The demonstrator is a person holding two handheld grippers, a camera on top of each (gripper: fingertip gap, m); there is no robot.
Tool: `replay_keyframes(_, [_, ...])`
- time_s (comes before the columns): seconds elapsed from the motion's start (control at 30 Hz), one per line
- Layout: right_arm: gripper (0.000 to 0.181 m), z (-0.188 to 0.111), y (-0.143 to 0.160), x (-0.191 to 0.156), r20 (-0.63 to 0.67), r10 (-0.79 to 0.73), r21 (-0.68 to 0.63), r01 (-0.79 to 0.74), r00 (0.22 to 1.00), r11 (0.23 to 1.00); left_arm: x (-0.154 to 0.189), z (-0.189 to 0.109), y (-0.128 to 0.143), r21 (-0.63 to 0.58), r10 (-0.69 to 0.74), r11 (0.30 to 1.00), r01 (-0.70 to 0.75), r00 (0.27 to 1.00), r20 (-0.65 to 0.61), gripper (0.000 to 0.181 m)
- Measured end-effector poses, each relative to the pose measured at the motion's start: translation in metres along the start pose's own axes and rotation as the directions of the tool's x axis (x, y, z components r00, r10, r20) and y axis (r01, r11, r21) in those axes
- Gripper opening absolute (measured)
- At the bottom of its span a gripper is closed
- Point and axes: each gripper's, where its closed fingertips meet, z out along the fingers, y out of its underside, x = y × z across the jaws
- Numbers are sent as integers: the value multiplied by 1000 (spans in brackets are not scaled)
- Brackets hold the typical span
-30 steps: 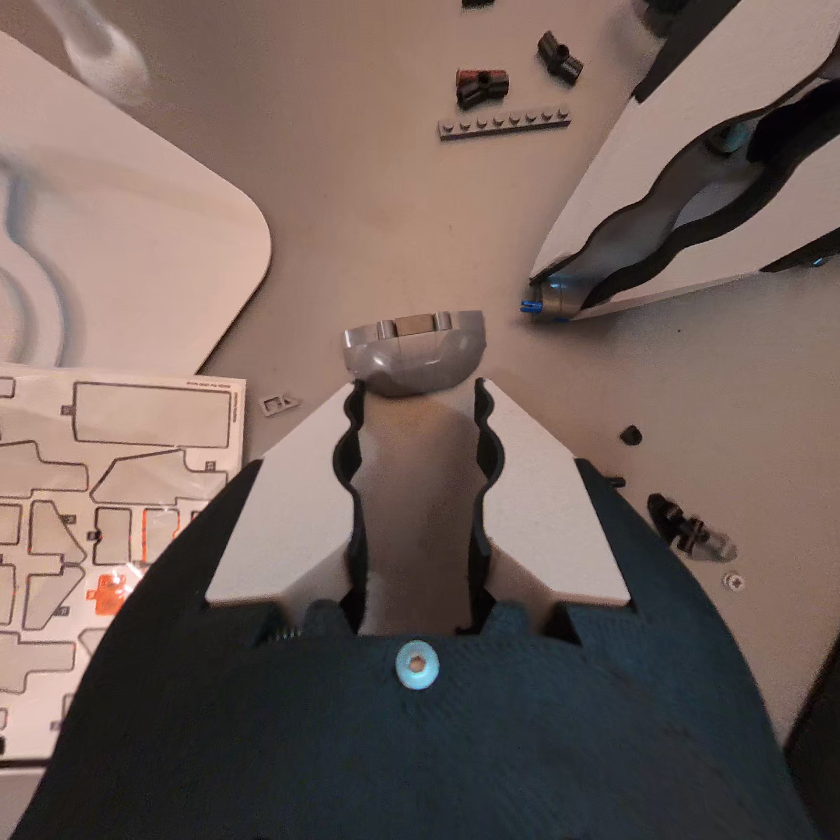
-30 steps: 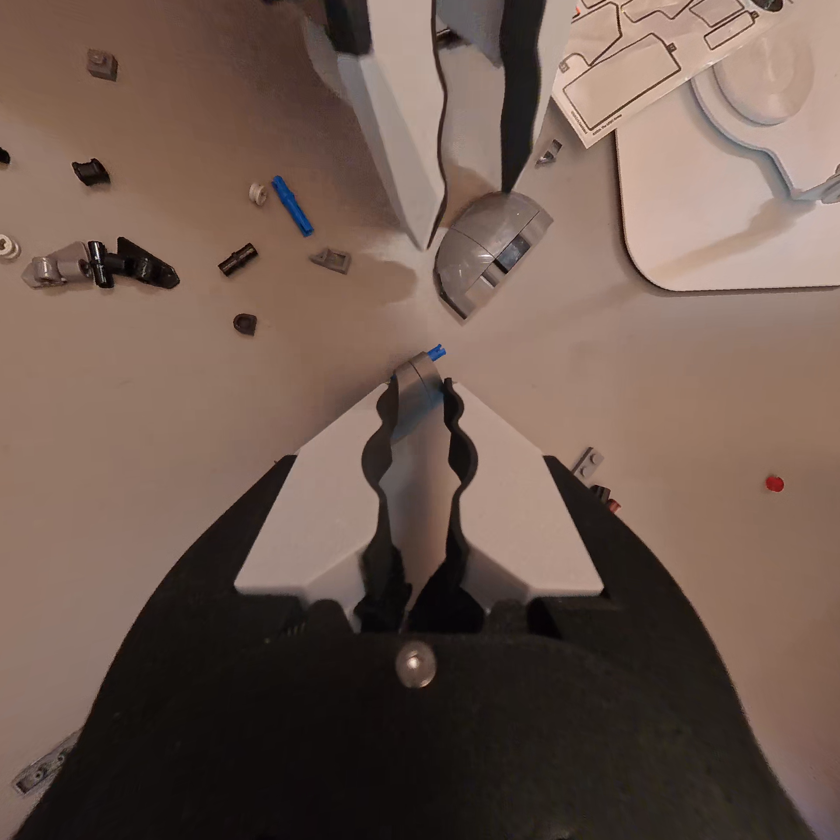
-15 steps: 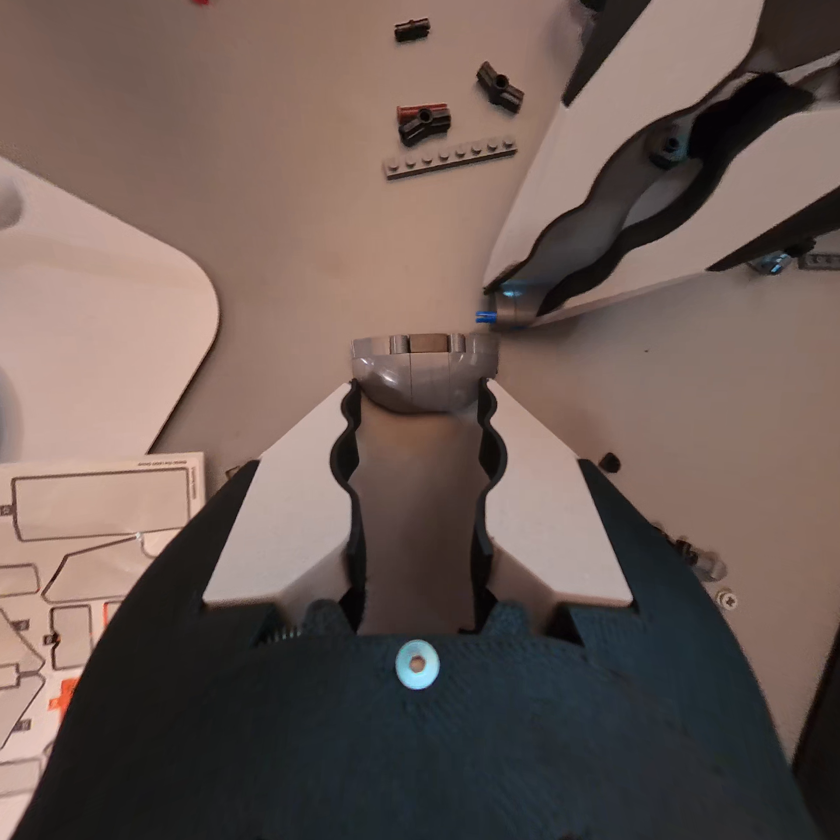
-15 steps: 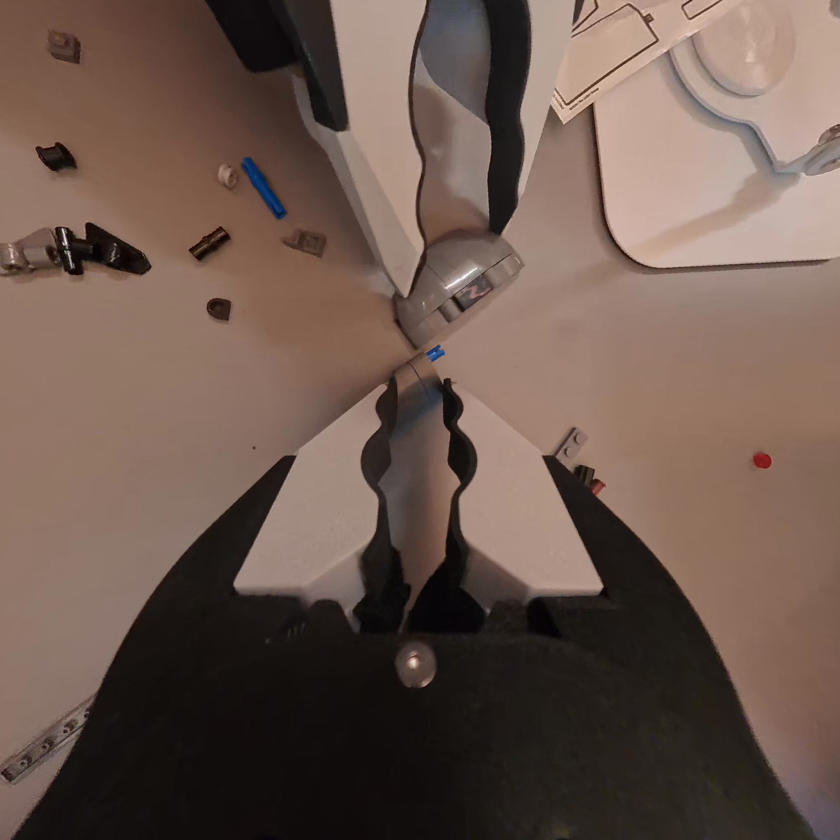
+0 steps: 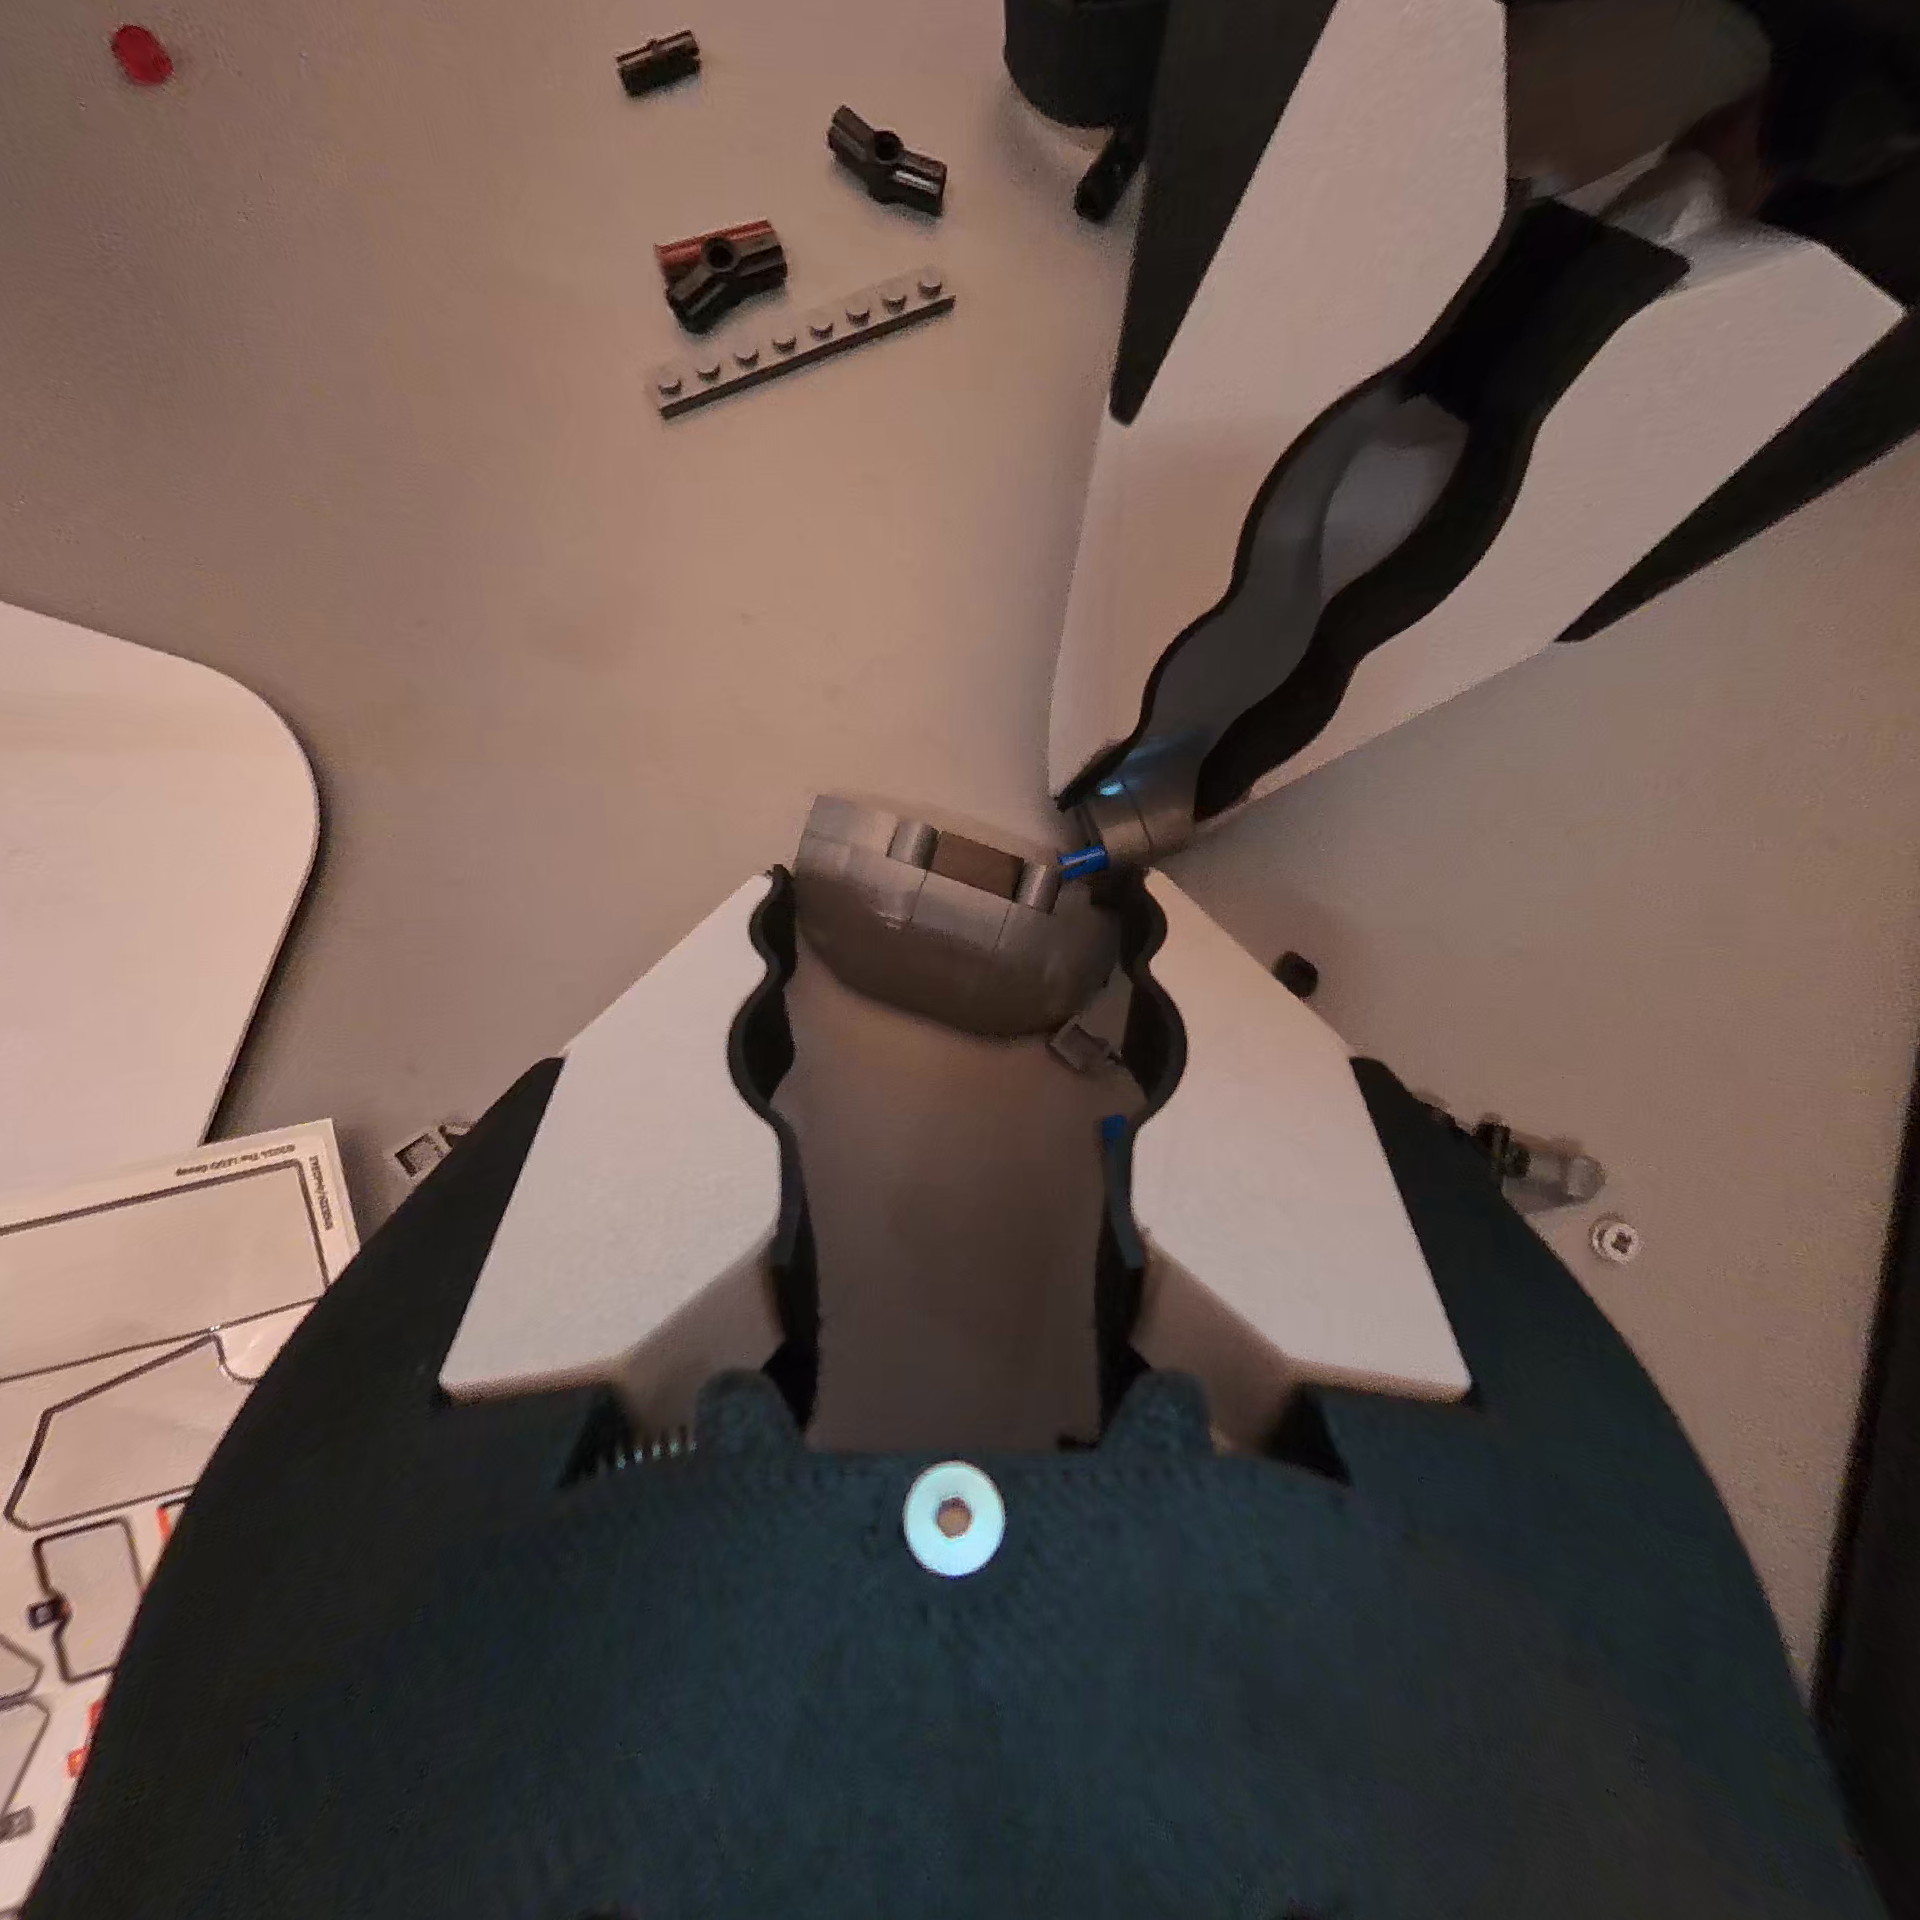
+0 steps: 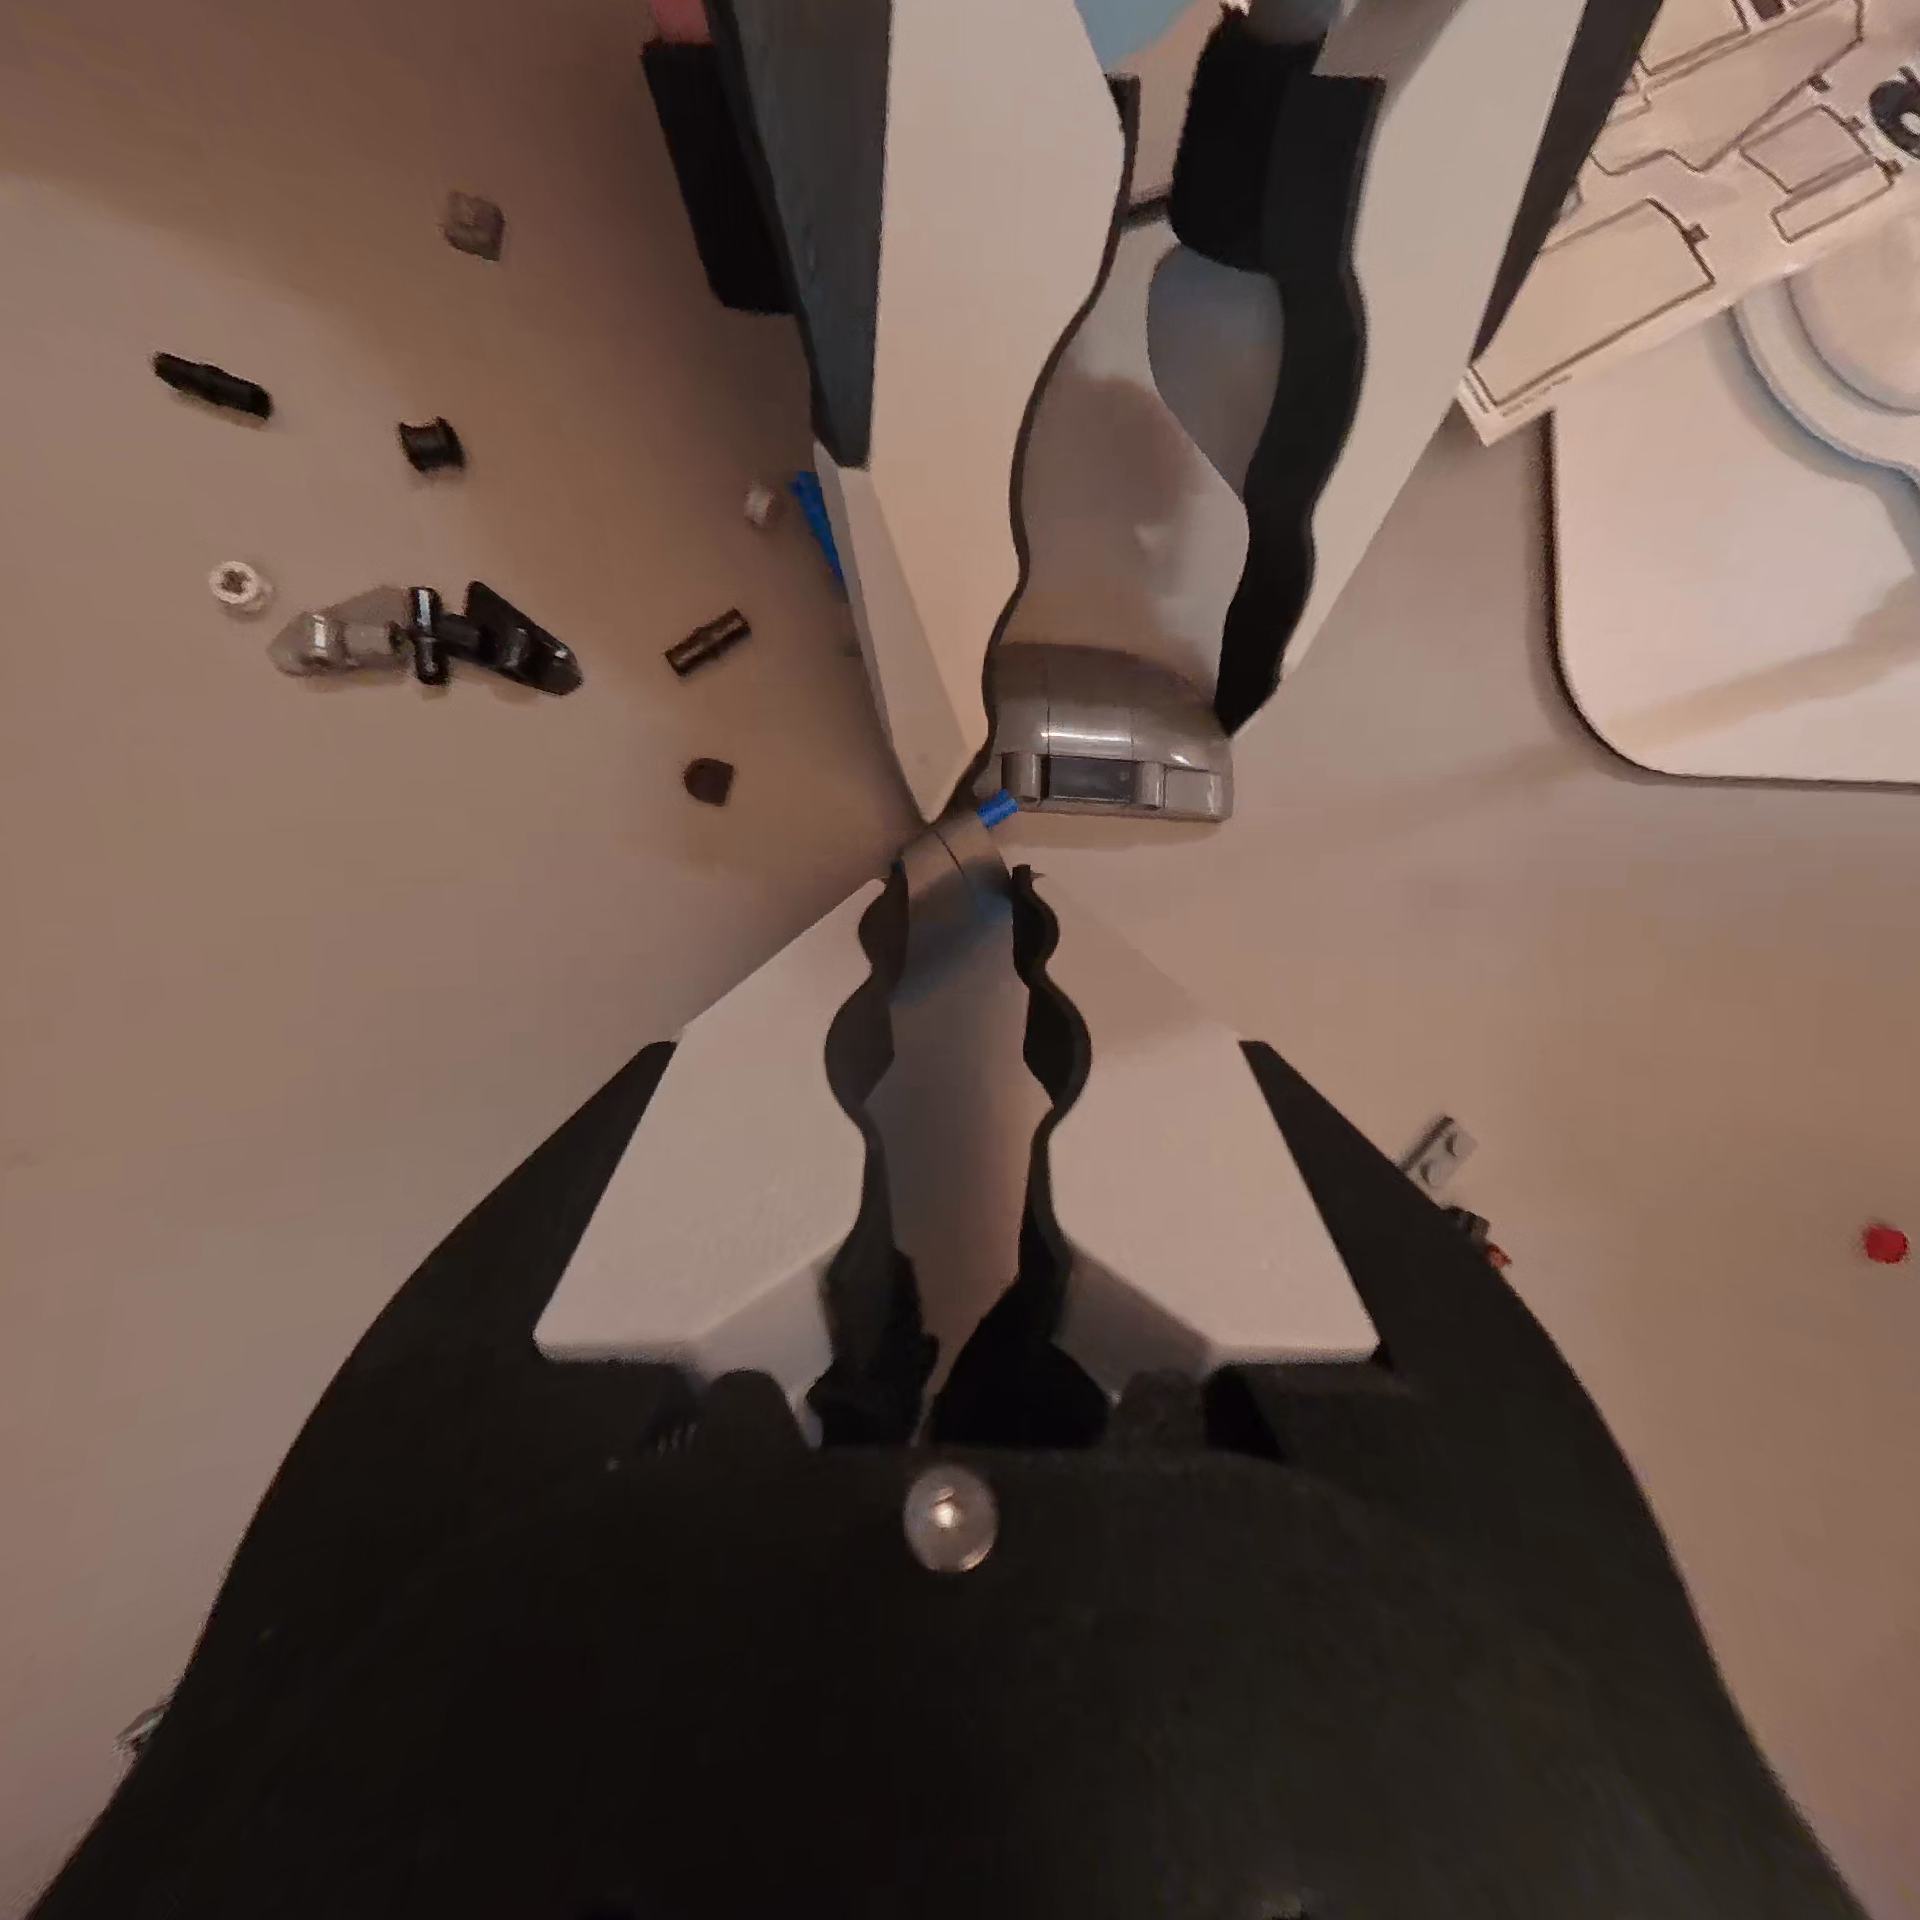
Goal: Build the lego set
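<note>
Now the left claw (image 5: 951, 914) is clenched on a grey dome (image 5: 935, 935), a rounded sub-assembly held above the bench (image 5: 520, 520) with its flat, studded face turned outward. To its right, the right claw (image 6: 956, 883) is clenched on a small grey piece (image 6: 951, 868) with a blue pin (image 6: 997, 808) sticking out of its tip. The pin's end is just touching the dome's near corner, beside the dark recess in the flat face.

To do the join well, I judge the pin must line up square with its hole before any push; it looks angled for now. Hold the dome steady, press straight along the pin, and avoid twisting, since both grips are only at the tips.

No containers are in view. Loose parts lie straight on the bench: a long grey plate (image 5: 805, 353), black connectors (image 5: 717, 265), a red stud (image 6: 1883, 1244). A sticker sheet (image 5: 156, 1299) sits by a white board (image 5: 125, 831).
</note>
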Motion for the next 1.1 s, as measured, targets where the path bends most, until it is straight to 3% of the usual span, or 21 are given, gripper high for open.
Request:
replay_keyframes(0.4, [19, -3, 6, 6, -23, 6, -26, -7, 1000, 1000, 9, -10, 14, -92, -87, 992, 87, 996, 8, 56])
replay_keyframes(0.47, [19, -2, 4, 2, -16, -6, -26, 6, 1000, 1000, 8, -8, 13, -93, -65, 993, 67, 998, 27, 49])
replay_keyframes(0.7, [18, 1, -6, -13, 44, -30, 11, 30, 999, 1000, 13, -5, 10, -70, 14, 997, -16, 1000, -16, 54])
replay_keyframes(1.1, [18, -8, 5, -4, 29, -22, -23, 22, 999, 999, 16, -3, 10, -58, 111, 992, -112, 994, -25, 56])
